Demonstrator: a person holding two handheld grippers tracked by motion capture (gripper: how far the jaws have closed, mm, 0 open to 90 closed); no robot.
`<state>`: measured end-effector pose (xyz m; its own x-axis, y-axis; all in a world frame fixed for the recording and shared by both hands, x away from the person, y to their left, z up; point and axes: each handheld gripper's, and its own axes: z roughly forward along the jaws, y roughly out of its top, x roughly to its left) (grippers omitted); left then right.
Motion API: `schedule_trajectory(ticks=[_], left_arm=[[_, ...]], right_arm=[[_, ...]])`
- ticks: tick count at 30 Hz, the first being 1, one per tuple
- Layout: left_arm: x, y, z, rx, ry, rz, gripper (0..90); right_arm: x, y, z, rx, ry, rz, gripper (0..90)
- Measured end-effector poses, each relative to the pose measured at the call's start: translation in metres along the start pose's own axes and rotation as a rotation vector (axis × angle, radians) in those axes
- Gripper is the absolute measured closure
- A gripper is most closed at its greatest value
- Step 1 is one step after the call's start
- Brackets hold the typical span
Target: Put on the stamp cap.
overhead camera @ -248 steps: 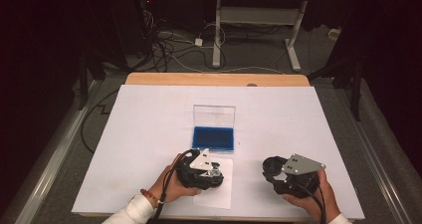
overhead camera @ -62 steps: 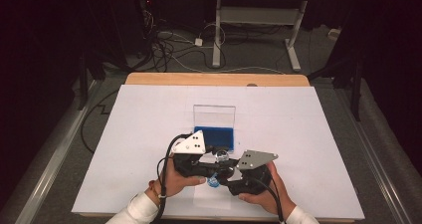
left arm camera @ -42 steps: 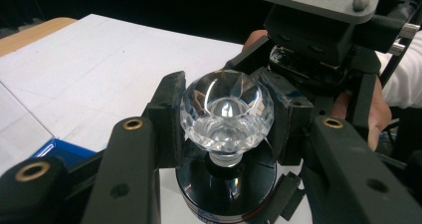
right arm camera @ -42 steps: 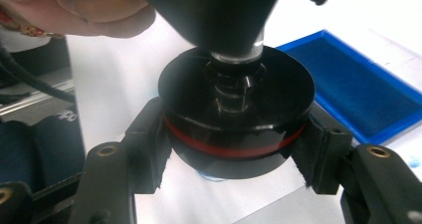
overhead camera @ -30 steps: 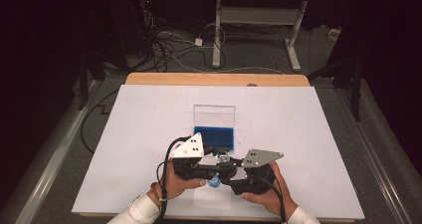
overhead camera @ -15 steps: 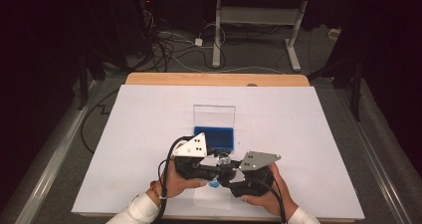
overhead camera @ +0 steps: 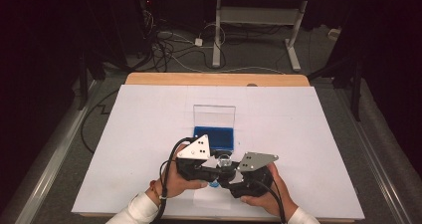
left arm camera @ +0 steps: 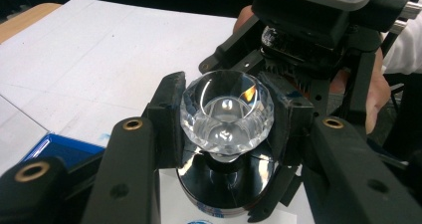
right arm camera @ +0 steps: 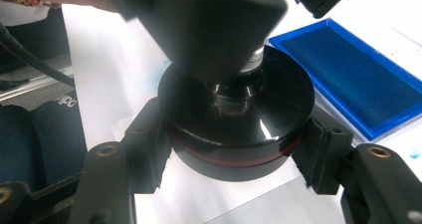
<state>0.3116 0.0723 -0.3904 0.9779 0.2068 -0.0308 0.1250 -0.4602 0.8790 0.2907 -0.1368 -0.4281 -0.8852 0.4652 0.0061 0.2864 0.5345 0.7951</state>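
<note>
At the near edge of the white worktop (overhead camera: 149,134), two hands bring two grippers together over a small stamp. The left gripper (left arm camera: 226,119) pinches the stamp's clear faceted knob (left arm camera: 227,112), a glassy, crystal-cut ball shape, between its two black jaws. The right gripper (right arm camera: 231,149) clasps the stamp's black round base (right arm camera: 239,119) from both sides; the base is a glossy disc with a thin red band around its lower edge. The base rests on a small sheet of white paper (right arm camera: 209,196), with a trace of blue at its bottom edge in the left gripper view.

Just behind the grippers sits a shallow rectangular ink pad tray (overhead camera: 214,137) with a bright blue rim, holding a flat, matte blue pad. Its clear lid (overhead camera: 214,115) stands upright at the far side.

From above, the stamp is mostly hidden beneath the grey three-cornered plates and black bodies of the grippers. In the right gripper view, the left gripper's blurred dark body covers the knob. A few small blue smudges mark the worktop near the tray.
</note>
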Motion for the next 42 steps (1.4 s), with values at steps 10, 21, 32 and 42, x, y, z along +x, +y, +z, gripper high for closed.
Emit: schedule_trajectory(ticks=[10,21,32,42], left_arm=[[0.0012,-0.0004,-0.0028,-0.017,0.011,-0.014,54.7],[0.0005,0.0008,-0.0034,-0.022,0.016,-0.010,54.7],[0.0012,0.0006,-0.0035,-0.022,0.021,-0.010,54.7],[0.0006,0.0011,-0.0032,-0.021,0.027,-0.006,54.7]], right_arm=[[-0.0016,-0.0003,0.0001,-0.017,0.011,0.002,38.5],[-0.0026,-0.0021,0.0000,-0.045,0.021,0.000,38.3],[-0.0043,-0.0034,0.0012,-0.055,0.014,-0.001,38.2],[-0.0043,-0.0043,0.0019,-0.052,0.020,-0.008,37.5]])
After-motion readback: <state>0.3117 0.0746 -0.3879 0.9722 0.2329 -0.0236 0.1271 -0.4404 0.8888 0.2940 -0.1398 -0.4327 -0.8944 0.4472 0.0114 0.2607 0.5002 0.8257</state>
